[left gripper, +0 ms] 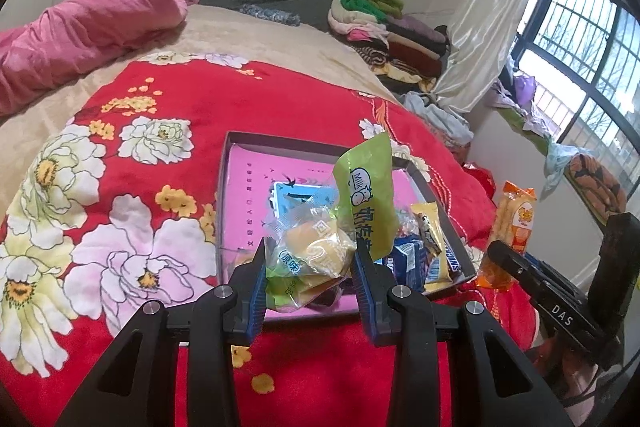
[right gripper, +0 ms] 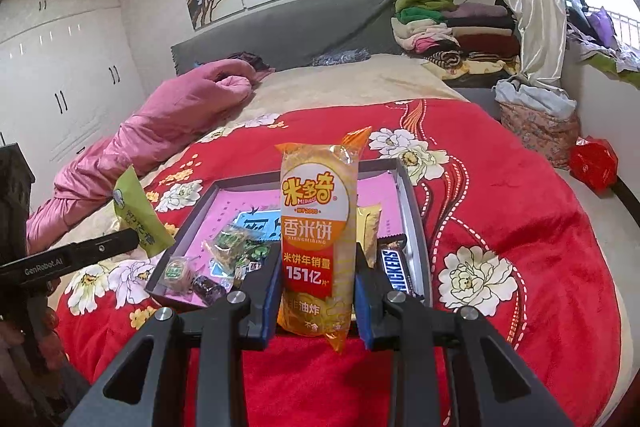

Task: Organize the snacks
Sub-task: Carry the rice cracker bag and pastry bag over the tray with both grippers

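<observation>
**Two snack packets held above a shallow box on a bed**

A red floral blanket (left gripper: 248,99) covers the bed. On it lies a shallow grey box (right gripper: 412,195) with a pink lining, the landmark here.

Inside the box, along its right wall, lie a Snickers bar (right gripper: 396,269) and a gold packet (right gripper: 369,223); at its near left corner sit small wrapped sweets (right gripper: 236,251).

Above the box's near edge, the right gripper (right gripper: 318,291) clamps an upright orange rice-cracker packet (right gripper: 318,227). Left of it, the left gripper (left gripper: 310,267) pinches a green milk-bun packet (left gripper: 320,239).

Risks, as a judgement: both wrappers look slick and puffy, so either could slip or burst if squeezed. Released upright, the tall packet may topple over the box wall onto the blanket.
</observation>
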`<state>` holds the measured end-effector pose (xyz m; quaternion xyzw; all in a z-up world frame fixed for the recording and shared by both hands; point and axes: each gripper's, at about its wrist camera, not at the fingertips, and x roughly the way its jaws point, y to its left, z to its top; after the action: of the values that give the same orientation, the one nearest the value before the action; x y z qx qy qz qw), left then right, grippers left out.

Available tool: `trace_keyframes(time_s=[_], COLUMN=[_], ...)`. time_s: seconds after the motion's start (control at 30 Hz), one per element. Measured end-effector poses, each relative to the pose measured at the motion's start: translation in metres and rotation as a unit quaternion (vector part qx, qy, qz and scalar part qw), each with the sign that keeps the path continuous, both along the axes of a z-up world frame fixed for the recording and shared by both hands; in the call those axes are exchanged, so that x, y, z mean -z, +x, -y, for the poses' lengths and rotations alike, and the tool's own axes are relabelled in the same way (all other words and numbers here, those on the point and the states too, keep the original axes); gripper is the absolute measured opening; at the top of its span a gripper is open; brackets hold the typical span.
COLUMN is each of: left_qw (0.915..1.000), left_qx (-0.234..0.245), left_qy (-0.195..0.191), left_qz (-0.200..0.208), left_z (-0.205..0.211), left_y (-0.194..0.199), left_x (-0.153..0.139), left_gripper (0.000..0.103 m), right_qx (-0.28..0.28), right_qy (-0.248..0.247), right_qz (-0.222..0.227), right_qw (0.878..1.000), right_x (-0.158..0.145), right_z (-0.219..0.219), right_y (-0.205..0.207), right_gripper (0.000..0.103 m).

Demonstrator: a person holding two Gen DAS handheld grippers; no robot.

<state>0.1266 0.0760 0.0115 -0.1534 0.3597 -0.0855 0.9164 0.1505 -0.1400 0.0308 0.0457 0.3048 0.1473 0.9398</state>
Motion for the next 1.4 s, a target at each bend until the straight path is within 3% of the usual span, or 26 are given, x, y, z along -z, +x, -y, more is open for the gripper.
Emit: trace_keyframes(time_s=[0.63,1.4], left_qw=[0.9993,0.9972], left_qx=[0.011,0.027], left_qy=[0.022,0.024], left_qz=[-0.028,-0.065], left_z=[0.018,0.022], left_y=[0.034,0.046], left_x=[0.029,0.053], left_gripper=[0.038,0.039], right_qx=[0.003,-0.001], right_qy=[-0.004,-0.010], right_qz=[0.002,-0.012], right_qw=[1.000,1.000], right_x=[0.006,0.022], right_z=[0.005,0.000], right_y=[0.021,0.046], right_gripper=[0.032,0.032])
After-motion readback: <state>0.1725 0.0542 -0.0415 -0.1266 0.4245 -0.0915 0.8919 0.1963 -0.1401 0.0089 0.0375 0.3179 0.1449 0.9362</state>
